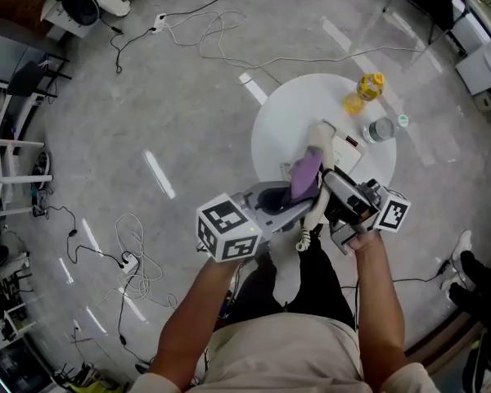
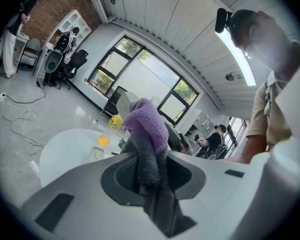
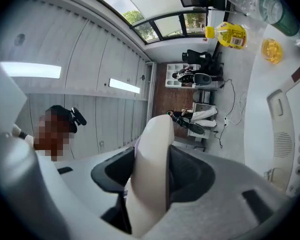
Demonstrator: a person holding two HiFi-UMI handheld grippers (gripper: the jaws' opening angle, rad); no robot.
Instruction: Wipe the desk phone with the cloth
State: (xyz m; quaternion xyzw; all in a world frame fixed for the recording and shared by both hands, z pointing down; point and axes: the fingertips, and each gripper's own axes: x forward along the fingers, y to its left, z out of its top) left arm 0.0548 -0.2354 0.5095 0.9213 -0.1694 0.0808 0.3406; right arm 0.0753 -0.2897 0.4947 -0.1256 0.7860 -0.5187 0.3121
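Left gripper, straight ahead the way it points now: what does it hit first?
Probably the handset, held up by the right gripper. In the head view the left gripper aims its cloth at it from close by. Whether they already touch, I cannot tell.

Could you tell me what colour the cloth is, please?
The cloth is purple with grey, clearest in the left gripper view.
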